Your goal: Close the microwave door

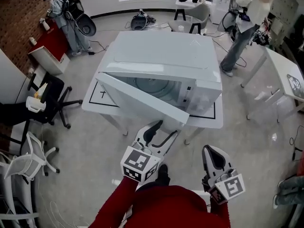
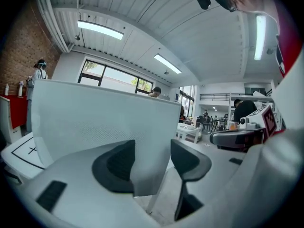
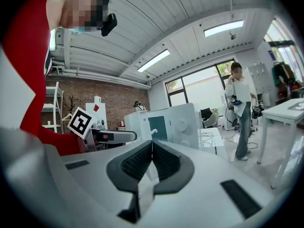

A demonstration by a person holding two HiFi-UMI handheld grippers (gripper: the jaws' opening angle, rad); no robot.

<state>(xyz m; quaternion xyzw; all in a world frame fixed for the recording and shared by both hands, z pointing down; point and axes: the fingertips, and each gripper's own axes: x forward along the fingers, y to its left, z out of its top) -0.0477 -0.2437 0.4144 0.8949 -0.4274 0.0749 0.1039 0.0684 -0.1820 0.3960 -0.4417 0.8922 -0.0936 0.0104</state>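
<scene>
The swung-out microwave door [image 1: 137, 99] stands just before the left gripper [image 1: 165, 128].

Microwave door [image 2: 104, 122] fills most of the left gripper view and hides the oven body behind it. Whether the left gripper [image 1: 163, 130] touches the door's edge cannot be told. Table [image 1: 205, 120] mostly covered by the microwave [image 1: 161, 56]. Red sleeve [image 1: 161, 205] cut off at the head view's bottom edge. Control panel [image 3: 183, 127] markings too small to read.
</scene>
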